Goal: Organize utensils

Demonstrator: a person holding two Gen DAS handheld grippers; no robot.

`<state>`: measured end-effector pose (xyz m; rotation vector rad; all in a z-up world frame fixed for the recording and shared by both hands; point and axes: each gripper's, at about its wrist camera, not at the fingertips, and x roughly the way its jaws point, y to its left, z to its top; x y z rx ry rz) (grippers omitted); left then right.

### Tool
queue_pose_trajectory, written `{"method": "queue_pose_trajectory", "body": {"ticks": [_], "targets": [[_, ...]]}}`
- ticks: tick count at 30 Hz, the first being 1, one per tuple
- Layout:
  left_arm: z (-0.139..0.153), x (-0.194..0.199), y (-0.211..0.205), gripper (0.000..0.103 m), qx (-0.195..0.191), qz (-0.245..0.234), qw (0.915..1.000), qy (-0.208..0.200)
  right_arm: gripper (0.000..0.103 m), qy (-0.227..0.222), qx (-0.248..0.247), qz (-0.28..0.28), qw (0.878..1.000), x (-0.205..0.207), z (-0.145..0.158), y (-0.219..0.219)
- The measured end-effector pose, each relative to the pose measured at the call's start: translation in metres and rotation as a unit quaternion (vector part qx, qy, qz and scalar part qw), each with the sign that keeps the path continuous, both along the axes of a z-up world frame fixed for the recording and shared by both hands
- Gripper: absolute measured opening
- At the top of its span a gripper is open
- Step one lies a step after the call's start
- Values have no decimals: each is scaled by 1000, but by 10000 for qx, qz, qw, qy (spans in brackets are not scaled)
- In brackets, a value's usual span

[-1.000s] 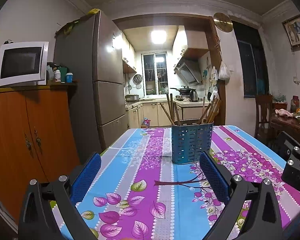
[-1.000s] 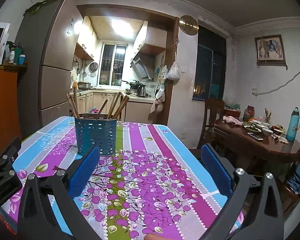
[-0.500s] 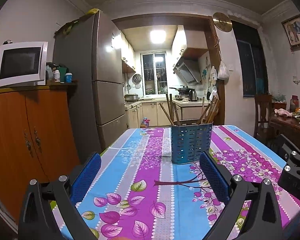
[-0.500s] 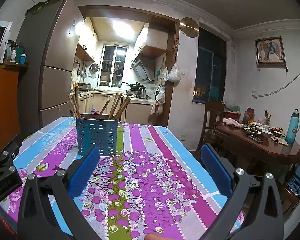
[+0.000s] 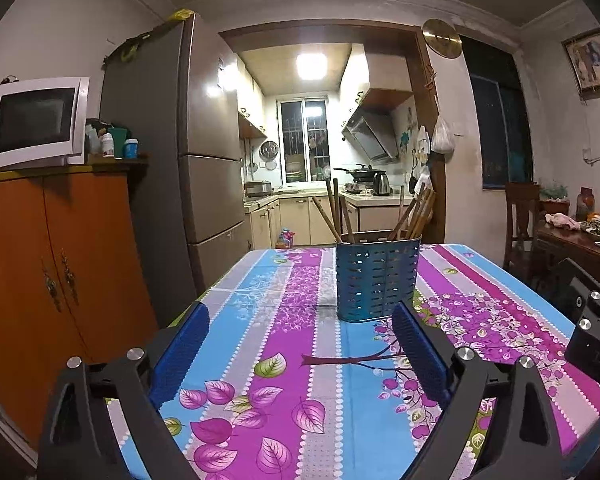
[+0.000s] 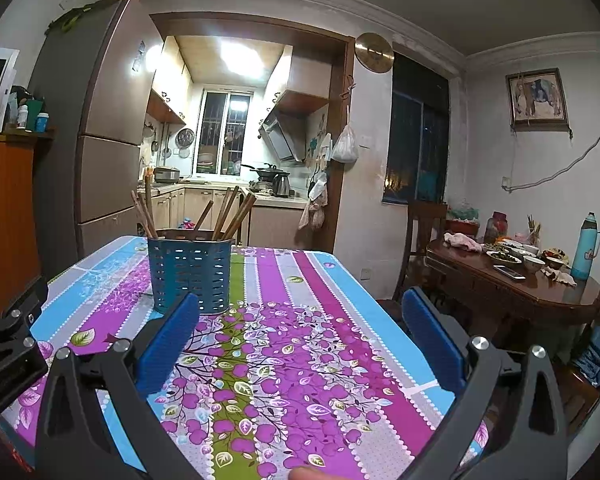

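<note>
holder: blue perforated holder (image 5: pixel 377 280) upright on floral tablecloth (image 5: pixel 292 360), mid-table, landmark for all below
chopsticks: wooden chopsticks (image 5: pixel 414 214) standing inside holder, leaning on both sides of rim; looks sorted already
left gripper: left gripper (image 5: pixel 300 354) near side of holder, spread wide, empty, clear of it
right gripper: right gripper (image 6: pixel 300 336) near side, to holder's right, spread wide, empty
judgement: likely hands-off since nothing loose seen near holder

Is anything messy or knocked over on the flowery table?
Nothing stands out. The blue utensil holder stands upright on the tablecloth, with the wooden chopsticks leaning inside it. Nothing looks spilled or broken.
</note>
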<state>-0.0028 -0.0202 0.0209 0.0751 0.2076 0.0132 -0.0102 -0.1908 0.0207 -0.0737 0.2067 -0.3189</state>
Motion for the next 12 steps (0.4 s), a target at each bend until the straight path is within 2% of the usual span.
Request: {"method": "queue_pose_trajectory", "body": {"ticks": [12], "targets": [[2, -1, 4, 93, -114, -151, 9998, 80, 98, -26, 16, -5, 10000, -1, 1, -1]]}}
